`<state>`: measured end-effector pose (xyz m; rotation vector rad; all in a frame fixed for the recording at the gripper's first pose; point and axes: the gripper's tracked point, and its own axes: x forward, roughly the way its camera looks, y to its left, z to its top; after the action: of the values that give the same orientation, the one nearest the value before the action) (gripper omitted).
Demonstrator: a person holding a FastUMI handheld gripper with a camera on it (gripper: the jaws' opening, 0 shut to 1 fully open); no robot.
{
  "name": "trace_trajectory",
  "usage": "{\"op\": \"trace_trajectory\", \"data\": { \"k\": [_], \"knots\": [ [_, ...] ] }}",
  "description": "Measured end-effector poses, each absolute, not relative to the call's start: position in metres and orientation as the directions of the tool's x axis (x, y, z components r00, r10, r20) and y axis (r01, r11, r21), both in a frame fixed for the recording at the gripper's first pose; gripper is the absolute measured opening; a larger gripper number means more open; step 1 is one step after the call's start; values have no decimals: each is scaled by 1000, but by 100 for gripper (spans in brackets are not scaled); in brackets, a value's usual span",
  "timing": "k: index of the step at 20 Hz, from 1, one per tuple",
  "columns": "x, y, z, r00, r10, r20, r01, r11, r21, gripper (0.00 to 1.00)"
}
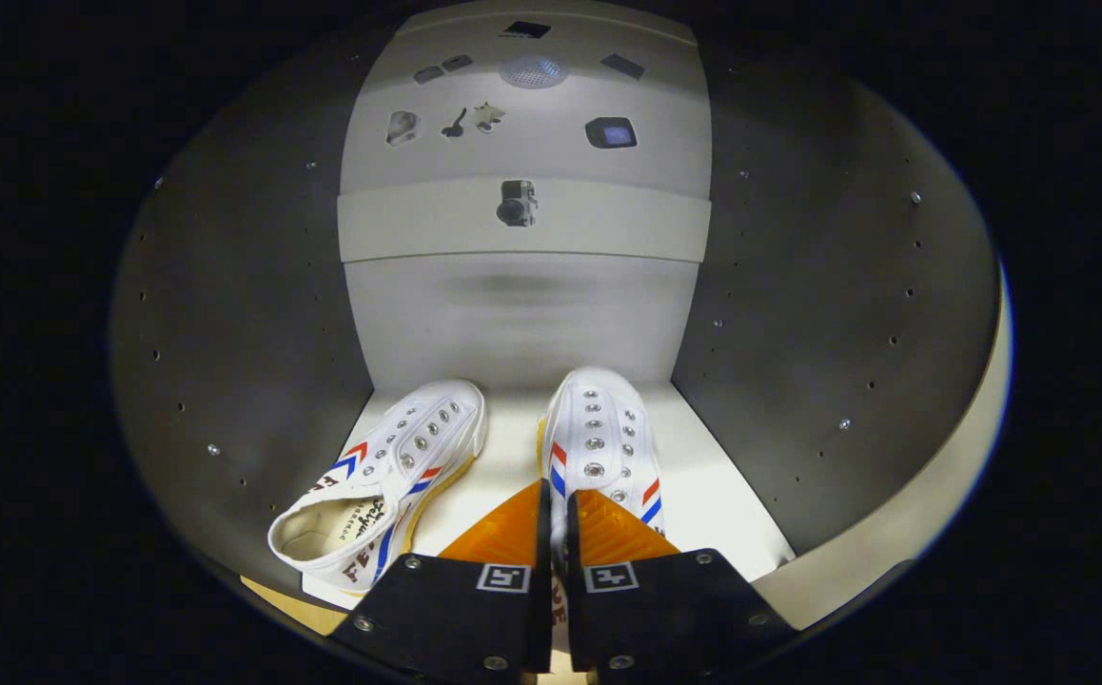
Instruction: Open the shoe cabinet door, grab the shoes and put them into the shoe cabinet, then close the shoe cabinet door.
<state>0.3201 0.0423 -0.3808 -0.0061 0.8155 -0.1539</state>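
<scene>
A: Item one, the right-hand shoe [599,440]. We logged it as white canvas with metal eyelets and red and blue side stripes, standing toe-first toward the back wall [522,314] of the shoe cabinet [798,314]. The gripper [559,518] had its jaws pressed nearly together, pinching the thin canvas at that shoe's heel collar.

B: And its pair?

A: Item two, the left-hand shoe [389,466], same make, lying just beside the held shoe, tilted onto its side with the opening toward us. Both rested on the cabinet's smooth pale shelf floor [703,485].

B: Risks we noted?

A: Soft canvas gives; we judged that letting go unevenly could tip the held shoe against its neighbour. Its heel sat near the shelf's front lip, so we feared the door might catch it. Side panels were matte grey, dotted with peg holes.
</scene>
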Motion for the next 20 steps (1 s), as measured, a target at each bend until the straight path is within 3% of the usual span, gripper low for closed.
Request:
{"op": "trace_trajectory", "data": {
  "k": [6, 10, 14, 20],
  "knots": [
    [312, 41, -352, 742, -178, -646, 107, 983, -148, 30],
    [288, 46, -313, 777, -121, -618, 88, 993, -85, 57],
    [247, 50, -259, 842, -91, -531, 61, 995, -74, 74],
    [186, 49, -178, 919, -31, -393, 17, 999, -40, 92]
  ]
}}
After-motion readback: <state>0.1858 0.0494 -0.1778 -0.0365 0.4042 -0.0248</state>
